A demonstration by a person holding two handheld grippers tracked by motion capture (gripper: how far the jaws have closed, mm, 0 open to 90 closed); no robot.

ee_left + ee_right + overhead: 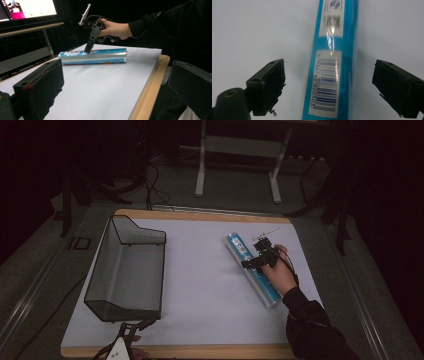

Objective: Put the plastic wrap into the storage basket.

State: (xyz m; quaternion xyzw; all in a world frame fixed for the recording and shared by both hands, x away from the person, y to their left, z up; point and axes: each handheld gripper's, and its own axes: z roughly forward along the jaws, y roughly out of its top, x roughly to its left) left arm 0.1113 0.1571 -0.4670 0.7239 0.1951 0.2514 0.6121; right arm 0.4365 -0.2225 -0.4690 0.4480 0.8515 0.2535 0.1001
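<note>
A long blue and white tube (251, 268) wrapped in clear film lies on the white table mat (200, 285), right of the middle. My right gripper (256, 260) hovers right over it, open, with its jaws on either side of the tube (329, 65) and its barcode label; I cannot tell whether they touch it. My left gripper (131, 329) rests at the table's front edge, open and holding nothing. From the left gripper view the tube (93, 56) lies across the mat with the right gripper (90, 42) pointing down onto it.
A black wire mesh basket (128, 270) stands on the left part of the mat. The wooden table edge (147, 95) runs along the mat. A lit monitor (30, 10) and metal desk legs (201, 165) stand beyond the table.
</note>
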